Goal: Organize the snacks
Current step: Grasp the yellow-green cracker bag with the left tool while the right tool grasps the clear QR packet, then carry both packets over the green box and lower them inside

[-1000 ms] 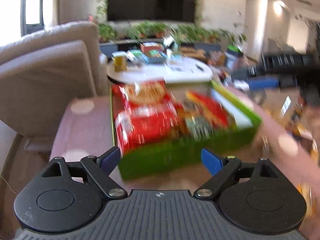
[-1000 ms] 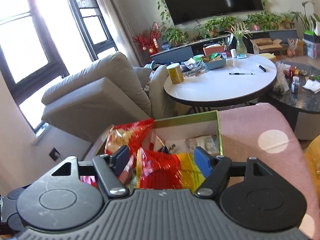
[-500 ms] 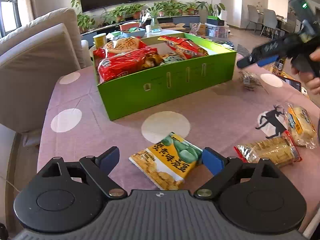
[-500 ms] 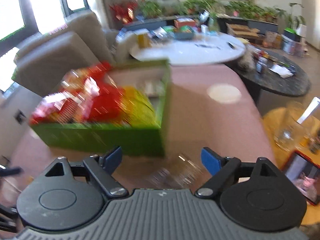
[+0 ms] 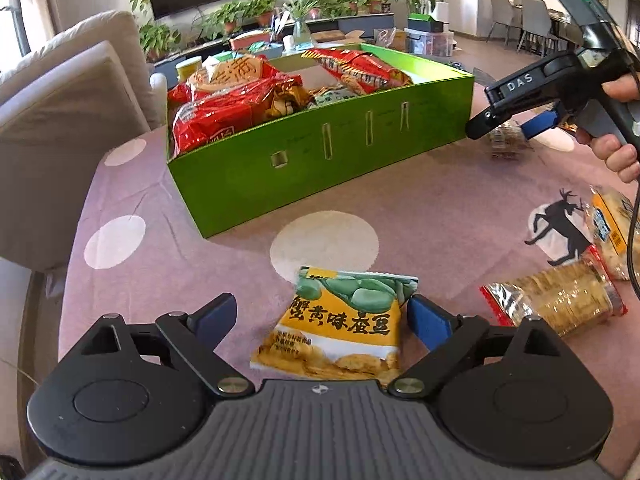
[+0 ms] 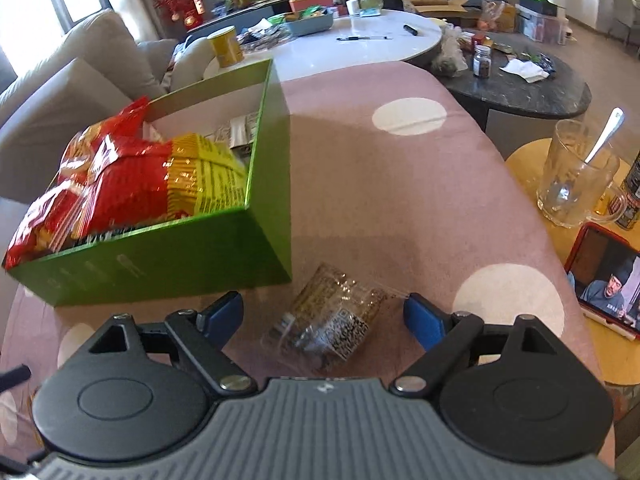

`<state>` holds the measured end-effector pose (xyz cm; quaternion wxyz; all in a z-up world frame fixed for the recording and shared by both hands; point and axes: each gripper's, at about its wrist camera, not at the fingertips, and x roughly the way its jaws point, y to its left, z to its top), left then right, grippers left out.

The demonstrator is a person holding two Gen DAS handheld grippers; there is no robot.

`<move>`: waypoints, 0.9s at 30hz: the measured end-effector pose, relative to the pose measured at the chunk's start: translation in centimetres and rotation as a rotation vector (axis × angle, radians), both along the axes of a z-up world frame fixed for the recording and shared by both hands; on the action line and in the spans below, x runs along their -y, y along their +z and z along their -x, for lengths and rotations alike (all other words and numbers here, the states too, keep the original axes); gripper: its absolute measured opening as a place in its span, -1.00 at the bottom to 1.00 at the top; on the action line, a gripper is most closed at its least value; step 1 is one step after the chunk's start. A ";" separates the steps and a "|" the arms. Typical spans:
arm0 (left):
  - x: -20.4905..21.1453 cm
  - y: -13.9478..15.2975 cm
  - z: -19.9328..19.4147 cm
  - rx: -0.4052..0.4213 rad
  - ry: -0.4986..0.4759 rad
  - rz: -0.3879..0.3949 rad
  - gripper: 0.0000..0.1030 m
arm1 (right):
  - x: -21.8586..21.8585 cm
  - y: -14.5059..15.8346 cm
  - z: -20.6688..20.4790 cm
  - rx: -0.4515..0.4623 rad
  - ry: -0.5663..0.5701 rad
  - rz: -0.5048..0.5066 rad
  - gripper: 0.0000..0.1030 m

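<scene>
Now the worktop (image 5: 420,200), under its pink cloth with white spots, fills both wrist views, whereas a second ago those views looked out across the room and over the green box (image 5: 320,160). The box stands toward the far left part of the worktop, packed with red snack bags (image 5: 224,116); from the left wrist view it now sits further off and lower than before, and in the right wrist view its near right corner is just beyond the left finger.

The left tongs (image 5: 320,316) have come down over a yellow bean-snack packet (image 5: 340,324) lying flat near the worktop's near edge. The fingers stand apart on either side of the packet; the right pad looks to be at the packet's edge, the left pad well clear, so nothing is grasped. They have been easing a little wider over the past second.

The right tongs (image 6: 324,316) have dropped out of the box, where they hovered over the red bags a second ago, and now straddle a clear-wrapped snack (image 6: 328,320) lying just beside the box's near right corner. These fingers spread markedly over the past second and are released, with the wrapper between them but not pinched.

Two cracker packs (image 5: 560,300) lie toward the worktop's right edge. The person's right hand (image 5: 612,144) shows in the left wrist view, gripping the other tool's handle.
</scene>
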<state>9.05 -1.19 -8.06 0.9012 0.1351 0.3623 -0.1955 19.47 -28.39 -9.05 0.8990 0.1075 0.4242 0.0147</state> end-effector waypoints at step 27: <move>-1.1 1.3 1.4 -0.001 0.073 0.151 0.04 | -2.6 2.2 5.4 0.101 0.276 -0.013 -0.20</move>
